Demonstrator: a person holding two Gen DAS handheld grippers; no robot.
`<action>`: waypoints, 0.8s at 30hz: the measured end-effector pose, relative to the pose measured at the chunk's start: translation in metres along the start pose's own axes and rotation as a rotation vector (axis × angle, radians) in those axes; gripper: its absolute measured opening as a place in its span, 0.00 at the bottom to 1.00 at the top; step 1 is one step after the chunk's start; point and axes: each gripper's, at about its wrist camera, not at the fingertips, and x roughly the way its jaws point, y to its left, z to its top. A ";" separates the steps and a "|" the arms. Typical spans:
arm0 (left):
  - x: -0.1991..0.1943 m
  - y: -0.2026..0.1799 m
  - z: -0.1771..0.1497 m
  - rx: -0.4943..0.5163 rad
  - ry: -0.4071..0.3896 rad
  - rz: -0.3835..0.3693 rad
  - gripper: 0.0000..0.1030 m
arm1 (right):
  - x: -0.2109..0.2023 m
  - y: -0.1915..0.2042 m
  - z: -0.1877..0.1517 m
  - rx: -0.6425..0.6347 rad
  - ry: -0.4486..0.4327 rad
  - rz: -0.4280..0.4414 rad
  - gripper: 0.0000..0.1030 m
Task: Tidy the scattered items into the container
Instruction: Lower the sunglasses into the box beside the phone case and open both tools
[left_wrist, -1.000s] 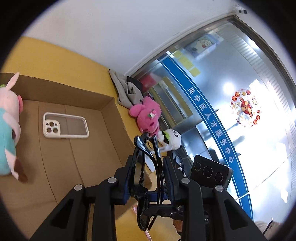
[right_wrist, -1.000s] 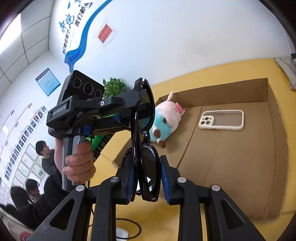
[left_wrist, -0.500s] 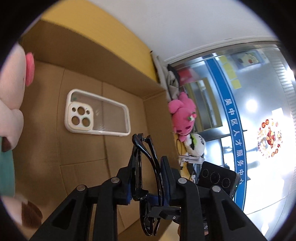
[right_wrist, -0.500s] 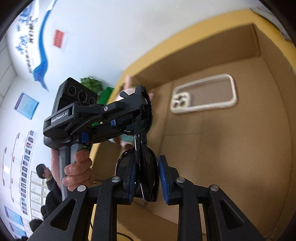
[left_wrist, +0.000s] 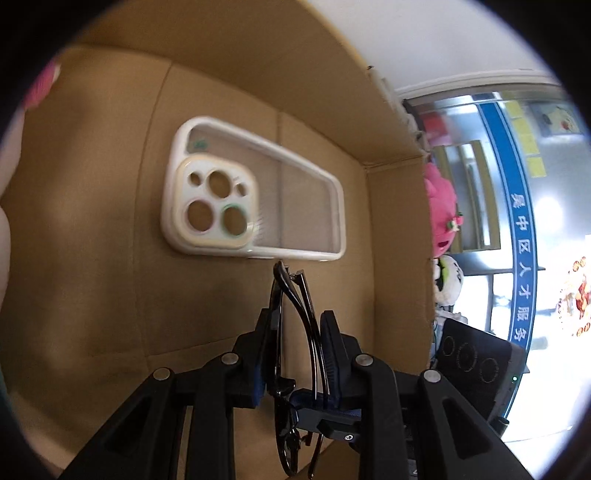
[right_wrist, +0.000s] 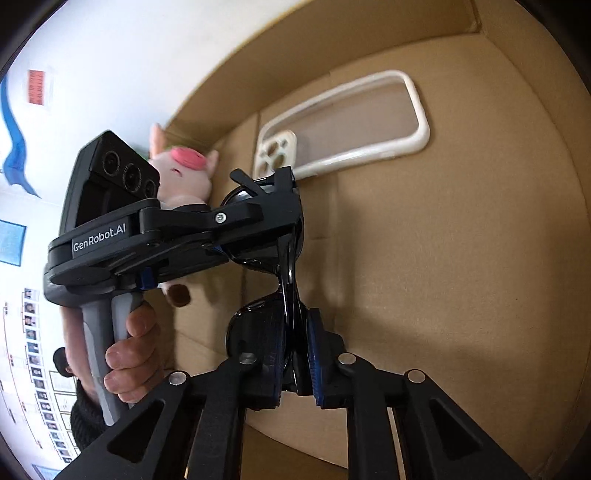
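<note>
A pair of black sunglasses (left_wrist: 286, 284) is held folded between both grippers, low over the floor of the cardboard box (left_wrist: 258, 66). My left gripper (left_wrist: 297, 319) is shut on one end of the frame. My right gripper (right_wrist: 291, 332) grips the other lens (right_wrist: 255, 332), its jaws closing tight on it. The left gripper (right_wrist: 284, 184) also shows from the side in the right wrist view, a hand (right_wrist: 129, 350) on its handle. A white phone case (left_wrist: 255, 195) lies flat just beyond the sunglasses. A pink pig plush (right_wrist: 184, 173) lies at the box's left end.
The box's right wall (left_wrist: 399, 240) stands close beside the left gripper. Beyond it sit a magenta plush (left_wrist: 441, 206) and a white plush (left_wrist: 448, 277). Bare cardboard floor (right_wrist: 461, 258) spreads right of the sunglasses.
Both grippers have come down into the box with the sunglasses and rolled. The phone case now looks much nearer. The right jaws have pressed closer on the lens.
</note>
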 end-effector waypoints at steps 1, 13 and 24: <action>0.001 0.003 0.000 -0.009 0.003 0.004 0.24 | 0.003 0.001 0.001 0.002 0.006 -0.014 0.12; -0.002 -0.002 -0.007 0.022 -0.029 0.051 0.27 | 0.016 0.015 0.006 -0.002 0.026 -0.043 0.14; -0.068 -0.053 -0.039 0.158 -0.215 0.124 0.41 | 0.002 0.029 -0.004 -0.039 -0.033 -0.015 0.75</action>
